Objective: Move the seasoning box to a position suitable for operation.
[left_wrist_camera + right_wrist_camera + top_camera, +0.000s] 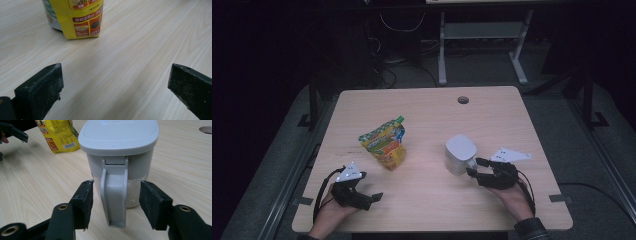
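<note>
Right hand-held gripper (116,202), jaws spread either side of the handle of the grey lidded plastic jug (120,157) right of centre on the tabletop (427,200), should pinch squarely mid-handle.

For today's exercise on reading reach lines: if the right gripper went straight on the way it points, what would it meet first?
The right gripper would most likely meet the grey plastic handle of the lidded grey jug, which already stands between its open jaws with a gap on each side.
</note>
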Available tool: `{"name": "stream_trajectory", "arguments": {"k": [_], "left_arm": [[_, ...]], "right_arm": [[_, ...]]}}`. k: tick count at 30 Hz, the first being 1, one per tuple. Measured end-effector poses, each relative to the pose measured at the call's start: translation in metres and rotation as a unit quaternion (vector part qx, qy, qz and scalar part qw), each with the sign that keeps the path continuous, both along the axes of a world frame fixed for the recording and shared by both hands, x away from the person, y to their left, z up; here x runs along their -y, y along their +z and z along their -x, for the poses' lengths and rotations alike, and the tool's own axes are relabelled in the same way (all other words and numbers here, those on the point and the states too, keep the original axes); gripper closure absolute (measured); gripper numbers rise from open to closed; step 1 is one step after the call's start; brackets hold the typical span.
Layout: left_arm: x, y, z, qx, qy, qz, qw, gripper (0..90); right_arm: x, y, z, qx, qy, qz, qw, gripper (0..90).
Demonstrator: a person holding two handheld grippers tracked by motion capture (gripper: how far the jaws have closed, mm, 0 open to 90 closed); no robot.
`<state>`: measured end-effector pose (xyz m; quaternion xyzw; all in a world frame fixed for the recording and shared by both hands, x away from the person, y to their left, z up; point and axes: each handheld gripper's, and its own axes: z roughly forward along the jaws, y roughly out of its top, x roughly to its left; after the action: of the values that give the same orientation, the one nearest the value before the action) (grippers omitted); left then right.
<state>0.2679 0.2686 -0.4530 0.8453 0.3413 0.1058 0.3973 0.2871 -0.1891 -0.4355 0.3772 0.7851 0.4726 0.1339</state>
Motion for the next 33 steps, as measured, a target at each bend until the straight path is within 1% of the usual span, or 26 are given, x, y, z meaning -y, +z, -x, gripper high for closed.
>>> {"name": "stream_trajectory", "arguments": {"k": [1,4,6,8,9,13,14,15,16,19,20,25,26,27,31,33], "left_arm": [[-0.0001,0.0001,-0.0007,0.000,-0.003,-0.004,1.0000,0.0],[0.0007,-0.0006,-0.0023,-0.002,-0.004,-0.004,1.0000,0.0],[0.0014,-0.0011,-0.0027,-0.005,-0.004,-0.005,1.0000,0.0],[0.0025,-0.0009,-0.0022,-0.003,-0.007,-0.003,1.0000,2.6],[0.0029,-0.0009,-0.0016,0.001,-0.007,-0.003,1.0000,2.6],[0.0028,-0.0007,-0.0012,0.001,-0.007,-0.002,1.0000,3.5],[0.0022,-0.0007,-0.0015,0.001,-0.009,-0.004,1.0000,3.5],[0.0020,-0.0007,-0.0016,0.000,-0.009,-0.005,0.9999,3.5],[0.0017,-0.0008,-0.0019,0.001,-0.010,-0.006,0.9999,3.5],[0.0018,-0.0008,-0.0016,0.001,-0.010,-0.006,0.9999,3.7],[0.0025,-0.0012,-0.0010,0.000,-0.008,-0.002,1.0000,3.7],[0.0028,-0.0013,-0.0016,-0.001,-0.010,-0.006,0.9999,3.9],[0.0029,-0.0013,-0.0016,-0.001,-0.010,-0.006,0.9999,4.0],[0.0026,-0.0010,-0.0017,0.000,-0.014,-0.012,0.9998,4.0],[0.0024,-0.0009,-0.0013,0.001,-0.014,-0.013,0.9998,4.0],[0.0023,-0.0010,-0.0011,0.000,-0.009,-0.007,0.9999,4.1]], "right_arm": [[-0.0010,-0.0003,-0.0002,0.001,0.001,0.001,1.0000,47.1],[-0.0031,-0.0007,-0.0011,0.012,0.004,0.006,0.9999,51.2],[-0.0040,-0.0007,-0.0030,0.010,0.005,0.003,0.9999,53.6],[-0.0062,0.0006,-0.0045,0.015,0.006,0.010,0.9998,57.8],[-0.0062,0.0006,-0.0045,0.015,0.006,0.010,0.9998,57.8],[-0.0082,0.0015,-0.0050,0.018,0.005,0.017,0.9997,61.5],[-0.0081,0.0015,-0.0051,0.015,0.003,0.014,0.9998,63.4],[-0.0080,0.0014,-0.0049,0.021,0.004,0.017,0.9996,66.4],[-0.0085,0.0015,-0.0042,0.028,0.002,0.024,0.9993,66.5],[-0.0075,0.0011,-0.0043,0.026,0.003,0.021,0.9994,67.5],[-0.0075,0.0011,-0.0043,0.026,0.003,0.021,0.9994,67.5],[-0.0068,0.0011,-0.0039,0.033,0.005,0.028,0.9991,68.1],[-0.0066,0.0011,-0.0039,0.034,0.006,0.028,0.9990,68.1],[-0.0066,0.0009,-0.0038,0.035,0.007,0.028,0.9989,68.1],[-0.0048,-0.0002,-0.0035,0.036,0.011,0.024,0.9990,68.2],[-0.0040,0.0002,-0.0029,0.037,0.013,0.024,0.9989,68.3]]}}
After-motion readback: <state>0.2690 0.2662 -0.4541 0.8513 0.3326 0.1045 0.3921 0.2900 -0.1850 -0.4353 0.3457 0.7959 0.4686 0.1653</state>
